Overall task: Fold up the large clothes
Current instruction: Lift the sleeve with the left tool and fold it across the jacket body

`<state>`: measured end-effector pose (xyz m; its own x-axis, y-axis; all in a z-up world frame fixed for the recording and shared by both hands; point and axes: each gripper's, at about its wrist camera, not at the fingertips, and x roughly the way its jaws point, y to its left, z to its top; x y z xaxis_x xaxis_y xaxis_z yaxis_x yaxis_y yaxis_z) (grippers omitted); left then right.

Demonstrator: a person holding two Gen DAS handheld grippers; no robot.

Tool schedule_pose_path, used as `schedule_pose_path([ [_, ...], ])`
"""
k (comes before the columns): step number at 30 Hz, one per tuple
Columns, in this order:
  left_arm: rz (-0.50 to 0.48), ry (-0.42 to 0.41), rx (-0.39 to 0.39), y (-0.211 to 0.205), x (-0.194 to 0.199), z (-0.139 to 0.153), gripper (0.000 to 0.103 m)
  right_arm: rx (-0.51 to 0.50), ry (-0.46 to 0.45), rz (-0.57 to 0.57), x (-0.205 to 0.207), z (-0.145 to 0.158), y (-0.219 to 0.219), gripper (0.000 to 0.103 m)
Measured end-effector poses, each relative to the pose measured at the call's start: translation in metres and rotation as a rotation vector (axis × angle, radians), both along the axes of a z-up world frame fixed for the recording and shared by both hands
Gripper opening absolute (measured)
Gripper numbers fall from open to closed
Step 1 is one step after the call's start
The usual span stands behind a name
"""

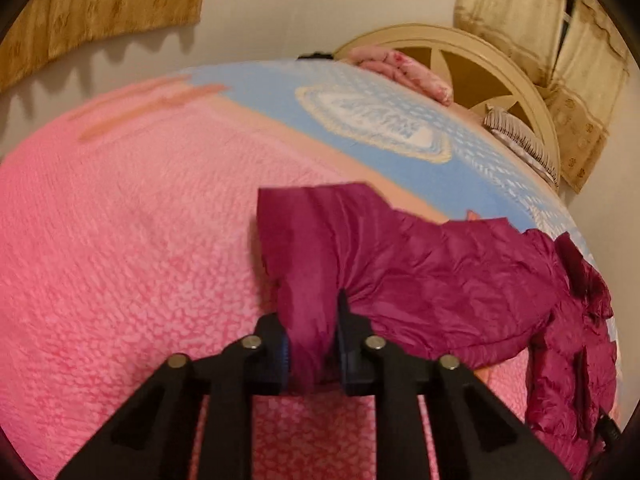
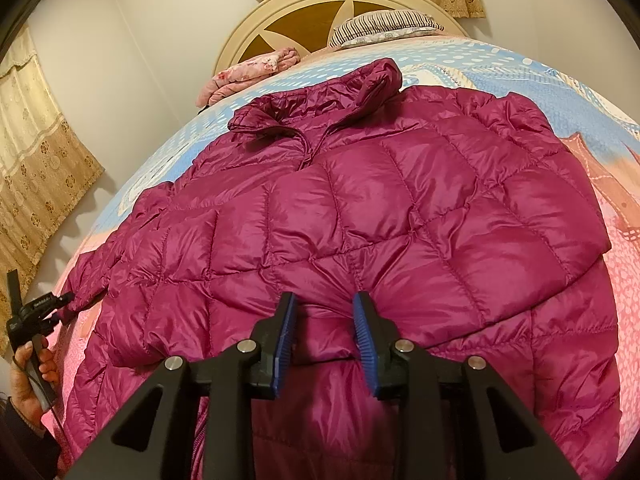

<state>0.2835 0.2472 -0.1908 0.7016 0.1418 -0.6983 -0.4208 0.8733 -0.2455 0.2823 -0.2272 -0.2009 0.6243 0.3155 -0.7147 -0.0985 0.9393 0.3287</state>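
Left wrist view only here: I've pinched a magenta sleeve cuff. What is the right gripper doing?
Observer: The right gripper is pinching the jacket low on its front, puffy fabric bunched between its pads.
Operator: Is the jacket face up?
Observer: Yes, the zipper shows, and the collar points toward the headboard.
Operator: And the far side?
Observer: The far sleeve looks folded across the front; your sleeve lies stretched out sideways.
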Motion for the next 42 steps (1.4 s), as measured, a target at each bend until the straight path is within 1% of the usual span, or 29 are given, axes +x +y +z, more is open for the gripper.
schedule_pose_path([
  [2,-0.001,-0.039,0.015,-0.002,-0.005,0.015,0.015,0.0,0.0,0.0,0.0,0.0,0.0,0.032],
  [4,-0.012,-0.089,0.041,-0.004,-0.008,0.037,0.015,0.001,0.0,0.0,0.0,0.0,0.0,0.032],
  [6,-0.04,-0.146,0.087,-0.016,-0.01,0.065,0.015,0.001,0.0,-0.001,0.0,0.0,0.0,0.032],
  [10,-0.128,-0.243,0.164,-0.042,-0.006,0.109,0.013,0.004,-0.002,-0.004,0.0,0.0,0.0,0.033],
  [12,-0.18,-0.287,0.208,-0.063,-0.003,0.13,0.013,0.008,-0.003,-0.007,0.0,0.001,-0.001,0.033],
  [16,-0.272,-0.338,0.235,-0.091,0.0,0.154,0.013,0.018,-0.005,-0.011,-0.001,0.001,-0.001,0.034],
  [20,-0.371,-0.38,0.274,-0.131,0.002,0.17,0.013,0.03,-0.009,-0.015,-0.001,0.001,-0.003,0.035],
  [24,-0.467,-0.377,0.317,-0.17,0.006,0.172,0.013,0.037,-0.011,-0.016,-0.002,0.0,-0.004,0.037],
  [32,-0.613,-0.357,0.307,-0.233,0.013,0.162,0.013,0.039,-0.014,-0.021,-0.002,0.001,-0.004,0.041],
  [36,-0.681,-0.323,0.305,-0.262,0.018,0.148,0.013,0.041,-0.015,-0.021,-0.002,0.001,-0.004,0.042],
  [42,-0.778,-0.269,0.295,-0.292,0.02,0.126,0.013,0.042,-0.016,-0.021,-0.002,0.001,-0.004,0.044],
])
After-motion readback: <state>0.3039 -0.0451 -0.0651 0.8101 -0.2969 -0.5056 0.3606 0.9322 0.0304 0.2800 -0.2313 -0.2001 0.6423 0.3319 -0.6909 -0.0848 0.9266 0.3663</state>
